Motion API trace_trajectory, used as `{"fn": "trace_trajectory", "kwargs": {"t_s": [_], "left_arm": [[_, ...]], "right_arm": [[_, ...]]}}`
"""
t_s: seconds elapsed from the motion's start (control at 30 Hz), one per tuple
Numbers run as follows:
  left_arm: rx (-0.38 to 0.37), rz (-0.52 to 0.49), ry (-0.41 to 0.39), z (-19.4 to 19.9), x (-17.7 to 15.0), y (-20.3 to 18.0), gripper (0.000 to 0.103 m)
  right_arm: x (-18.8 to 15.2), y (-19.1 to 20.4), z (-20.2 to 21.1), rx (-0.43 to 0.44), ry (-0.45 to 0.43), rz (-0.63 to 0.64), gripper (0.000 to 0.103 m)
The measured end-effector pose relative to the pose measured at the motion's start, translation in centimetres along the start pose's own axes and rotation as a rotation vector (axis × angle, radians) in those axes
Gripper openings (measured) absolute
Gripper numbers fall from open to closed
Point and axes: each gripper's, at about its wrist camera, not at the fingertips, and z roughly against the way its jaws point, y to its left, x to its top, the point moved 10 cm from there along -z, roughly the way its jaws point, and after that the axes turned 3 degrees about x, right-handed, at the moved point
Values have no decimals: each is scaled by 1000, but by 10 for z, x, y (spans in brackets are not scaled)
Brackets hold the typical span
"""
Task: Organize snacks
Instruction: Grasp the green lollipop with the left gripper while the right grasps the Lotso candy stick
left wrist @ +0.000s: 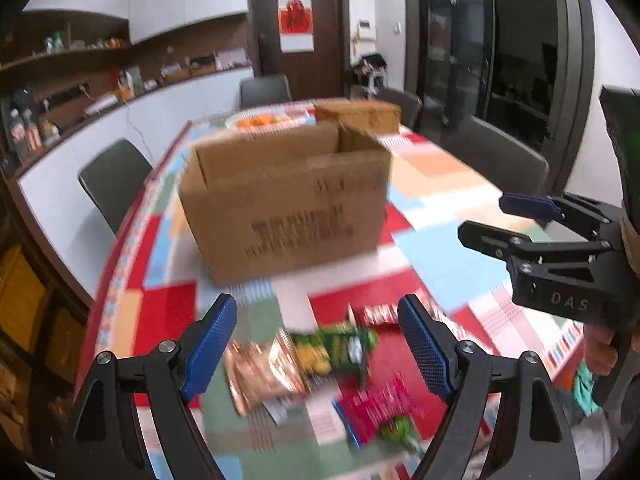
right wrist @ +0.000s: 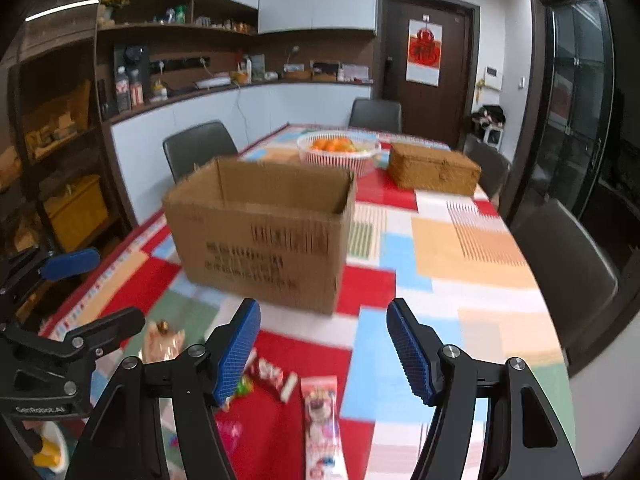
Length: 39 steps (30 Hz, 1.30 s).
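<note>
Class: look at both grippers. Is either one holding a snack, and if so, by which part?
Neither holds anything. The left gripper and right gripper are both open and empty above the snack packets, near the cardboard box.

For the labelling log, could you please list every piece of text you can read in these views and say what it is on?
"DAS": right gripper body, seen from the left wrist.
"GenRobot.AI": left gripper body, seen from the right wrist.
Cardboard box: black print, too blurred to read.
Snack packets: blurred, unreadable.
Red door poster: unreadable.
</note>
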Motion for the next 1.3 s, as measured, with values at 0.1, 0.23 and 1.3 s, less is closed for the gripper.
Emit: {"fn": "trace_trajectory", "kwargs": {"t_s": [0.1,0.23,1.3], "left_arm": [[-31,-14,64,-8,-29,-10,83],[-64,-16,140,-13,-60,-22,83],[-258,39,496,-59,-130,-70,27]], "right_arm": [[-28,0,-5,4,59,-6,66],[-67,1,-14,14,150,-14,66],[-148,-9,-58,74,424,-85,63]]}}
